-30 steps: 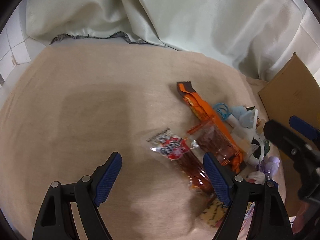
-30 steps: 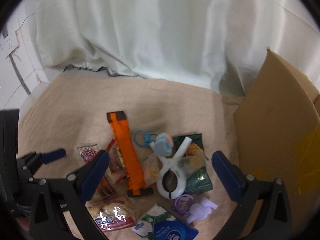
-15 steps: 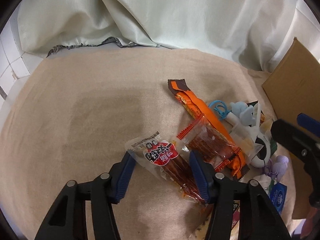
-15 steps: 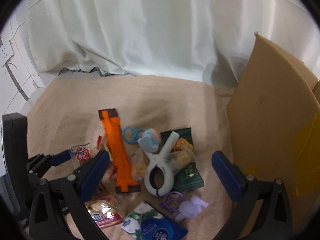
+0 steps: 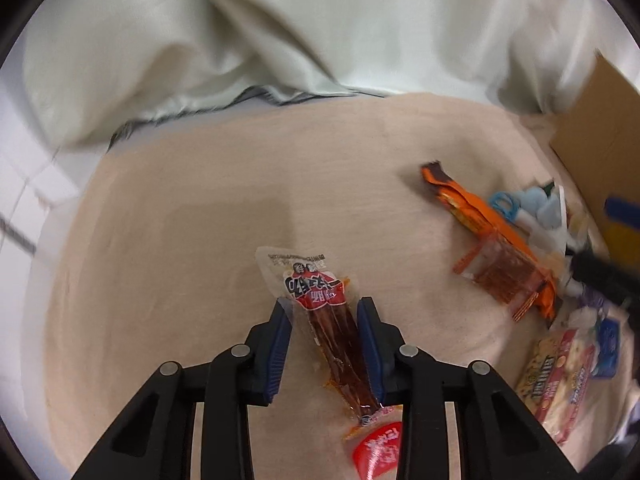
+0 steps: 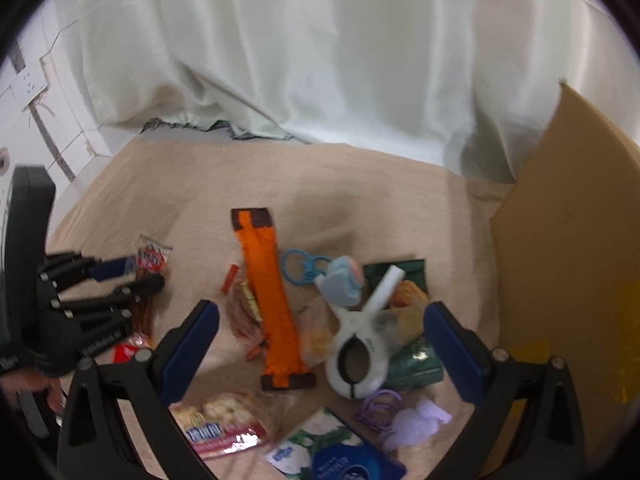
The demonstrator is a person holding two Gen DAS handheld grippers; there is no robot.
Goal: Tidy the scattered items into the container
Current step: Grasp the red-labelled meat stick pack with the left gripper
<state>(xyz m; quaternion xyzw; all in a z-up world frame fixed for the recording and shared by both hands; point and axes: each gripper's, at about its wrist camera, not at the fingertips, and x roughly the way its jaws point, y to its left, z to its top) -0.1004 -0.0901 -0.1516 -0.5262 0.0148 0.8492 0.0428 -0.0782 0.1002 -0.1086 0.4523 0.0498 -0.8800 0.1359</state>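
Observation:
A clear snack packet with a red label (image 5: 320, 300) lies lengthwise between the blue pads of my left gripper (image 5: 324, 304), whose jaws are closing and press its edges. The right wrist view shows the same left gripper (image 6: 146, 270) at the left, with the packet (image 6: 152, 258) sticking out past its tips. My right gripper (image 6: 322, 308) hangs open above the pile, with nothing between its fingers. The pile holds a long orange packet (image 6: 268, 300), a white clip (image 6: 360, 344) and a green packet (image 6: 412, 364). The cardboard box (image 6: 560, 240) stands at the right.
More items lie at the near edge: a biscuit packet (image 6: 224, 424), a blue-and-white packet (image 6: 340, 460), a purple charm (image 6: 416, 424) and a small red packet (image 5: 378, 450). A beige cloth (image 5: 180, 240) covers the surface. A pale curtain (image 6: 320, 60) hangs behind.
My left gripper's jaws went from wide open to closed around the red-label packet, and it has moved left, away from the pile, with the packet. The right gripper stayed open over the pile.

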